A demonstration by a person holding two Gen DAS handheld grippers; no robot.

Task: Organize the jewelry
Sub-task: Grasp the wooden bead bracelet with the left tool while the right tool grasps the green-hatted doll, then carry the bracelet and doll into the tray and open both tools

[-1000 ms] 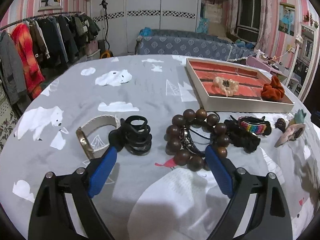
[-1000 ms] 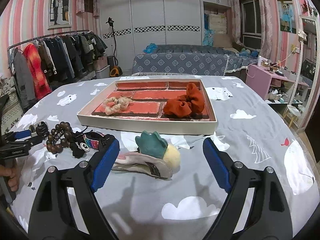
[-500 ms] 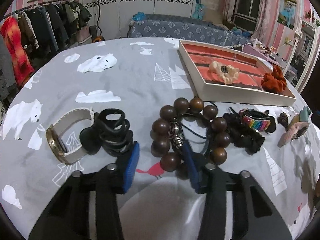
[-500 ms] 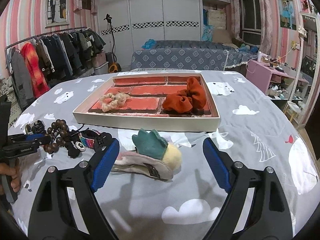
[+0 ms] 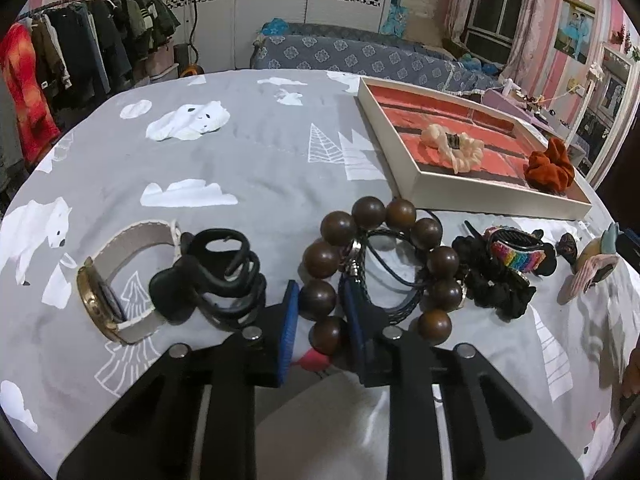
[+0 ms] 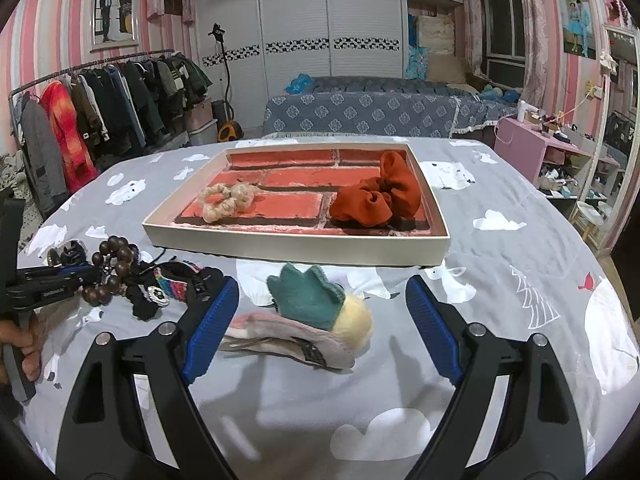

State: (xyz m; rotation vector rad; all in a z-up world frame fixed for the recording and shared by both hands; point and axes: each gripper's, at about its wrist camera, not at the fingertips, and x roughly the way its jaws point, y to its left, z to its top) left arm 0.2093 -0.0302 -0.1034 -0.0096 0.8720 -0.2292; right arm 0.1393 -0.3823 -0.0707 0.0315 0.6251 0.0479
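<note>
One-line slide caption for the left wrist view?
Left claw shut on the bead bracelet, between a black hair clip and black scrunchie, tray beyond.

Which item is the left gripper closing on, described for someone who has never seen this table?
Start at the tray on the grey cloth; in front of its near left corner lies a cluster of accessories. The left gripper pinches the bead bracelet there. It is the only ring of big brown beads, between the black claw clip and black scrunchie.
</note>
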